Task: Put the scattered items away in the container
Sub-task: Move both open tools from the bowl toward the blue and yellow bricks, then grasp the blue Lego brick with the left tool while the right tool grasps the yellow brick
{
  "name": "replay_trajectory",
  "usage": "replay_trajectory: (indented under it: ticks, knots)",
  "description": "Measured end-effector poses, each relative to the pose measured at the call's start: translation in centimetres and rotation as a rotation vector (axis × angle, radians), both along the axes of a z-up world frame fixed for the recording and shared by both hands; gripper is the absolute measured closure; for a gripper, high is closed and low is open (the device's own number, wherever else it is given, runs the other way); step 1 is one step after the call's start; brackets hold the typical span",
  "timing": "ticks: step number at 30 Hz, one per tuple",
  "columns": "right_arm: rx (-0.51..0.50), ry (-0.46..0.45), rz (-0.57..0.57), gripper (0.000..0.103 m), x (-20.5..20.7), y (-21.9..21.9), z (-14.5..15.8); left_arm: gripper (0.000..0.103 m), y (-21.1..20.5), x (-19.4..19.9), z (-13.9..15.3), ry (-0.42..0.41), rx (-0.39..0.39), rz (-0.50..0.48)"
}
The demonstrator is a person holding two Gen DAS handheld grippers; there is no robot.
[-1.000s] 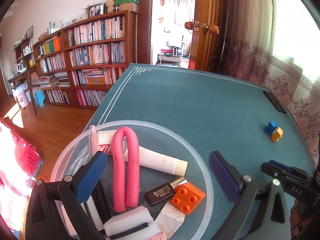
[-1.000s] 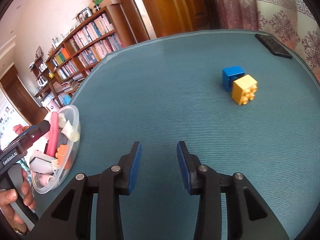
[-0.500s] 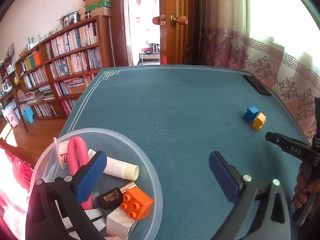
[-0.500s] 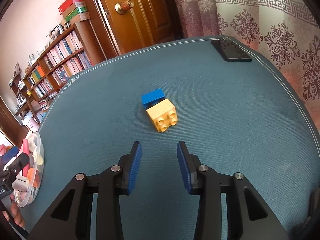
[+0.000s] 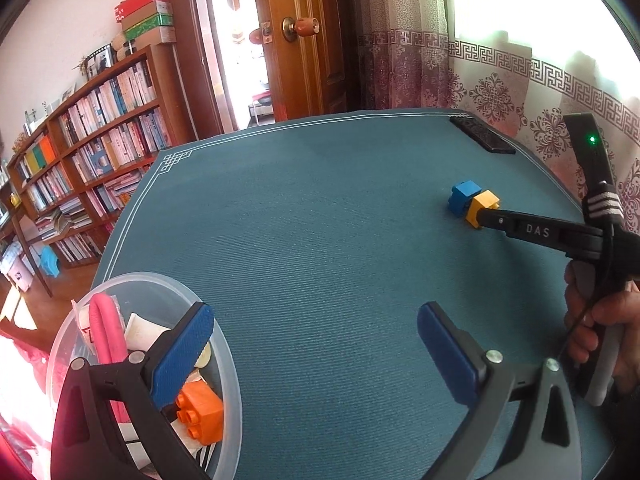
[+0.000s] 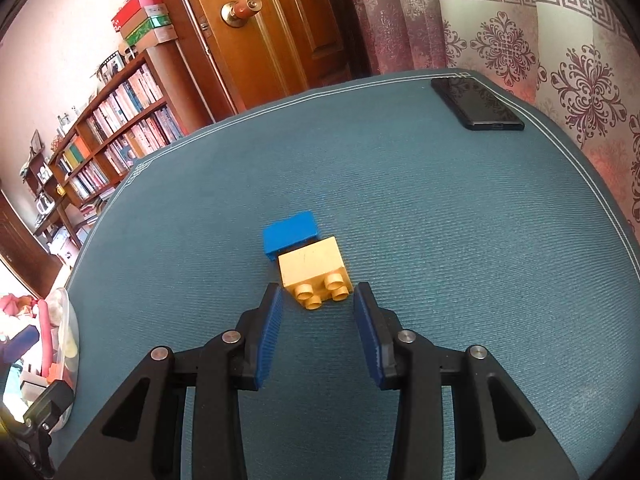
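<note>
A yellow brick (image 6: 314, 274) lies on its side on the teal table, studs toward me, touching a blue brick (image 6: 291, 234) behind it. My right gripper (image 6: 318, 300) is open, its tips level with the yellow brick's studded face, nothing held. In the left wrist view the same yellow brick (image 5: 482, 205) and blue brick (image 5: 463, 195) sit far right with the right gripper's finger beside them. A clear round container (image 5: 230, 368) at lower left holds a pink foam roller (image 5: 105, 336), an orange brick (image 5: 200, 414) and a tube. My left gripper (image 5: 314, 340) hangs open beside it.
A black phone (image 6: 476, 110) lies near the table's far right edge. A hand (image 5: 600, 328) holds the right gripper's handle. Curtains hang past the right edge, with a bookshelf (image 5: 88, 160) and a wooden door (image 5: 304, 40) beyond the table.
My right gripper has advanced to the yellow and blue bricks, its tips now at the yellow one. My left gripper has turned right, away from the container.
</note>
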State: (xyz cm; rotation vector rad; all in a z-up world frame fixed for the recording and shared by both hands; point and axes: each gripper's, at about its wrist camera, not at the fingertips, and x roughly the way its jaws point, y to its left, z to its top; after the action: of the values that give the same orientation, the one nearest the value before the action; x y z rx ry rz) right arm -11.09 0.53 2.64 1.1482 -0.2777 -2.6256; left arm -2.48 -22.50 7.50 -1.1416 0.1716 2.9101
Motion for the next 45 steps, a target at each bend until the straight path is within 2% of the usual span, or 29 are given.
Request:
replay_trajectory:
  ticks: [2, 4, 7, 9, 10, 12, 19, 23, 28, 34, 40, 45]
  knots:
    - [0.0, 0.004, 0.011, 0.063, -0.1, -0.2, 0.0, 0.001, 0.5, -0.3, -0.2, -0.007, -0.003, -0.007]
    - [-0.003, 0.007, 0.014, 0.056, -0.3, -0.3, -0.1, 0.0, 1.0, -0.5, -0.4, -0.014, -0.005, -0.014]
    - [-0.003, 0.011, 0.002, 0.056, -0.8, -0.3, -0.5, 0.0, 1.8, -0.9, -0.6, -0.022, -0.008, -0.027]
    - [-0.013, 0.011, 0.004, 0.058, -1.0, -0.1, -0.7, 0.0, 2.3, -1.2, -0.7, -0.026, -0.009, -0.035]
    - [-0.02, 0.014, 0.003, 0.063, -1.0, 0.1, -0.6, 0.0, 2.5, -1.5, -0.8, -0.028, -0.008, -0.039]
    - [-0.043, 0.01, 0.003, 0.063, -1.0, 0.5, -0.8, 0.0, 3.0, -2.1, -1.0, -0.034, -0.001, -0.044]
    - [-0.03, 0.01, -0.066, 0.064, 0.1, 2.4, -0.3, 0.0, 4.1, -4.7, -2.6, -0.075, 0.04, -0.03]
    - [-0.07, 0.009, -0.12, 0.064, 0.2, 4.4, 0.1, 0.001, 5.6, -6.1, -3.1, -0.082, 0.033, -0.052]
    - [-0.067, 0.024, -0.173, 0.064, 0.1, 5.9, 0.3, 0.0, 7.8, -7.9, -3.3, -0.09, 0.023, -0.098]
    - [0.016, 0.047, -0.215, 0.064, -0.2, 6.2, 0.2, 0.0, 9.4, -10.3, -3.2, -0.099, 0.066, -0.102]
    - [-0.017, 0.033, -0.233, 0.064, -0.4, 7.1, 0.0, 0.0, 9.8, -12.5, -2.7, -0.096, 0.147, -0.077]
    - [-0.022, 0.031, -0.241, 0.064, -0.4, 7.3, 0.0, 0.001, 10.2, -13.5, -2.5, -0.077, 0.165, -0.058]
